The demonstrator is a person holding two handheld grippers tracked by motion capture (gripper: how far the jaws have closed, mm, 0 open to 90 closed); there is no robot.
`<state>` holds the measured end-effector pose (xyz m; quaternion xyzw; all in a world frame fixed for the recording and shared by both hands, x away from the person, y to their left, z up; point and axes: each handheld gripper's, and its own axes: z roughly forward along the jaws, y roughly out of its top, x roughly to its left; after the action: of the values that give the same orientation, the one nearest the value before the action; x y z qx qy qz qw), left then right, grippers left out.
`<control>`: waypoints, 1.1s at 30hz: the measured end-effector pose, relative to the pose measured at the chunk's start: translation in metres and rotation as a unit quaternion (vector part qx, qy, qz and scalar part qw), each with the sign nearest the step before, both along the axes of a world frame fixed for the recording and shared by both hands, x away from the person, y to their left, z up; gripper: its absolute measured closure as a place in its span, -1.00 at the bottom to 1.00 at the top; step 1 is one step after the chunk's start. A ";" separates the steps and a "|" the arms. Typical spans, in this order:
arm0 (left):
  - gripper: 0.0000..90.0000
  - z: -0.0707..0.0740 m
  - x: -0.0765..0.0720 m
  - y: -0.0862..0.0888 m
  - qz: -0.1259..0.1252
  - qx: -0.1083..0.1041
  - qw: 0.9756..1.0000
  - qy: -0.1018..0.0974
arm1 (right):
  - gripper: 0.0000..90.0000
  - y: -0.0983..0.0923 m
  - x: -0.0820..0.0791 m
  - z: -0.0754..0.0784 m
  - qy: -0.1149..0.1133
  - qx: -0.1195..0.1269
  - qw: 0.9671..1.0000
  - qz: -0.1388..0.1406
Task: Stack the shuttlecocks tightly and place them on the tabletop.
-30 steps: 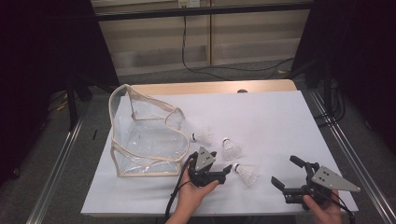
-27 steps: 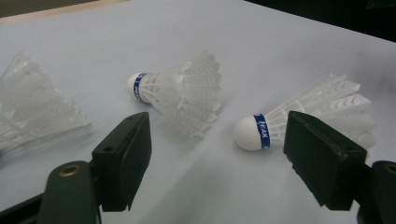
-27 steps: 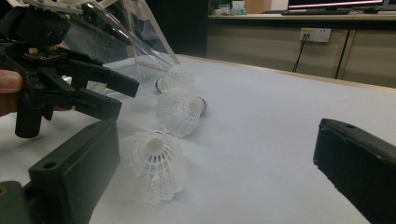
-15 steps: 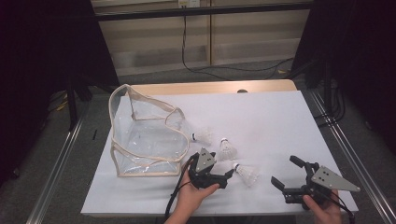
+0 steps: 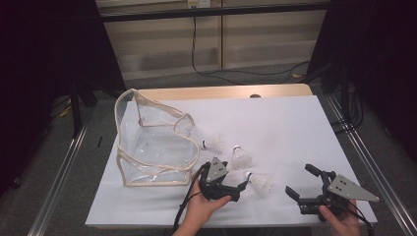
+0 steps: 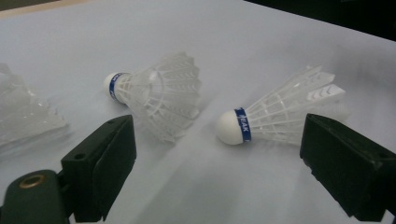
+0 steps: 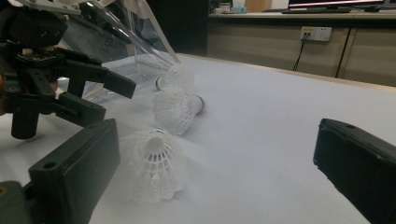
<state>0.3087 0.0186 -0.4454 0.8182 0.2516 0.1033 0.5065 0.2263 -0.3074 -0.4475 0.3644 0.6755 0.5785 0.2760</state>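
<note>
While the left gripper (image 5: 235, 183) sits low on the near part of the white-covered worktop (image 5: 295, 128), its jaws have just been opening and now stand wide apart with nothing between the pads. The nearest white plastic shuttlecock with a blue band round its cork (image 5: 259, 183) lies on its side just to the right of those jaws, cork pointing left toward them, as the left gripper view shows (image 6: 280, 116). A second shuttlecock of the same kind (image 5: 240, 157) lies a little farther off, and a third (image 5: 212, 144) rests against the mouth of the clear plastic pouch with beige piping (image 5: 152, 142), which stands open at the left.

The work in hand looks like picking up the nearest shuttlecock, probably to put it in the pouch. To do it well, I would slide the left gripper rightward until the cork and blue band sit squarely between the pads, one jaw on each side, and close there rather than on the skirt, which is springy, would likely squash, and could let the piece squirt out. Keep the lower jaw skimming the worktop so it goes under the cork instead of pushing it away; a light shuttlecock will roll at the first nudge.

The right gripper (image 5: 309, 189) rests at the near right, its jaws also spread wide and empty; it could steady the pouch's rim later.
</note>
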 end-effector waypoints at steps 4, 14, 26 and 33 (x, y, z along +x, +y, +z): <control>-0.84 0.003 -0.004 0.002 -0.022 -0.016 1.000 -0.003 | -1.00 0.001 0.000 0.001 0.000 -0.003 1.000 0.002; -0.91 0.008 -0.015 0.018 -0.055 -0.049 0.997 -0.007 | -1.00 0.002 0.002 0.003 0.008 -0.012 1.000 0.001; -0.91 0.008 -0.021 0.050 -0.084 -0.067 0.994 -0.014 | -1.00 0.005 0.010 0.009 0.016 -0.014 1.000 -0.001; -0.91 0.006 -0.023 0.073 -0.088 -0.075 0.993 -0.015 | -1.00 0.012 0.014 0.008 0.024 -0.025 0.999 0.009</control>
<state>0.2859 0.0911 -0.4397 0.7951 0.1783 0.0518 0.5773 0.2401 -0.2953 -0.4390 0.3652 0.6996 0.5549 0.2633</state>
